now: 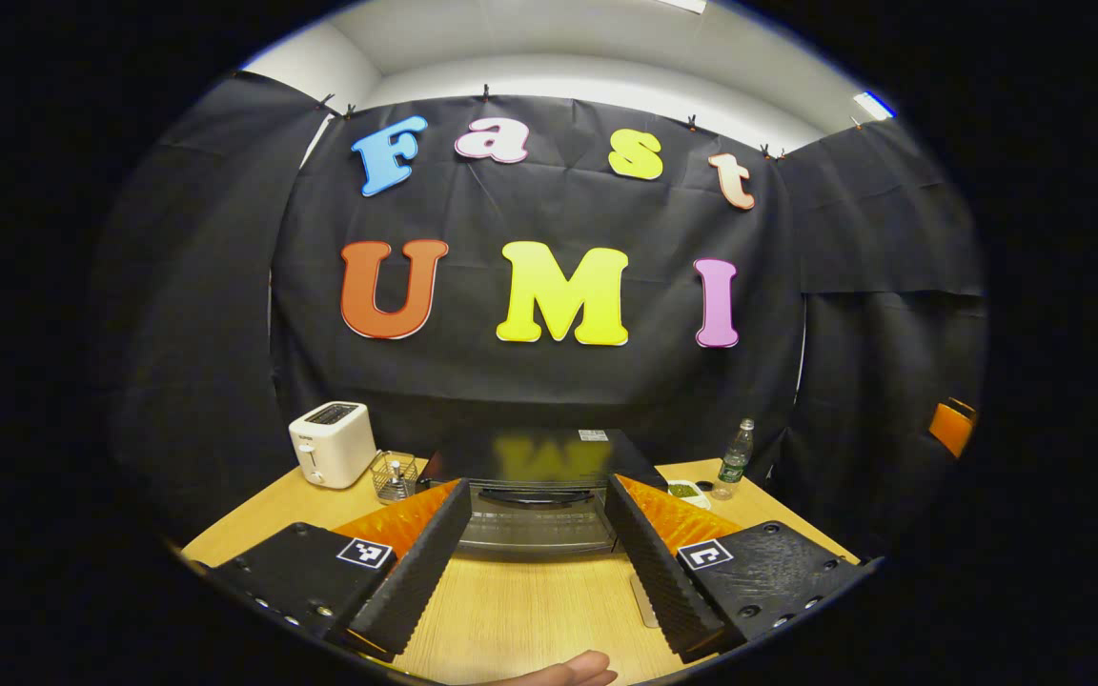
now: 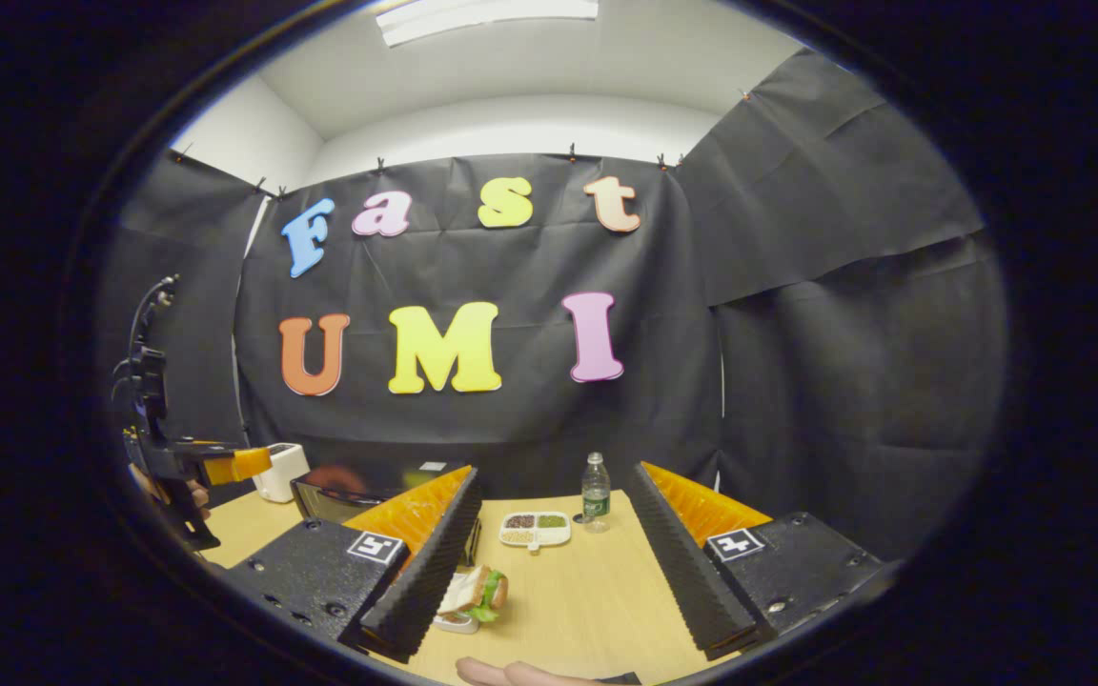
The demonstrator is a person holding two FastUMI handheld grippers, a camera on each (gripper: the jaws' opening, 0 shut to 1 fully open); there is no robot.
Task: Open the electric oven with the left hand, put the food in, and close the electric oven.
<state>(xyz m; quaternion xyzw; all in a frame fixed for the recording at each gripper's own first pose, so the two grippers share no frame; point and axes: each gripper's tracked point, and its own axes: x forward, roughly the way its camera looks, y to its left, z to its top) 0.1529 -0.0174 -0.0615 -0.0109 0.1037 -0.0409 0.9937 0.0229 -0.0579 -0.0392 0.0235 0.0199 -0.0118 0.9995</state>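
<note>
Wooden counter (image 1: 530, 610) lay bare before the closed electric oven (image 1: 535, 495), lower centre. Left gripper (image 1: 535, 572) and right gripper (image 2: 559, 572) had jaws spread wide, empty; sandwich (image 2: 477, 593) sat lower left.

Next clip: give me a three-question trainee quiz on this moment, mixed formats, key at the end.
1. True or false: the oven door is already open.
2. Multiple choice: what lies nearest the right gripper? A) the toaster B) the sandwich C) the bottle
3. Fill in: in the left gripper view, the left gripper is ____, its fingers framing the oven.

Key:
1. False. The door looks shut, with its handle across the top.
2. B. The sandwich sits on a small dish by the right gripper's left finger; nothing is between the fingers.
3. Open.
</note>
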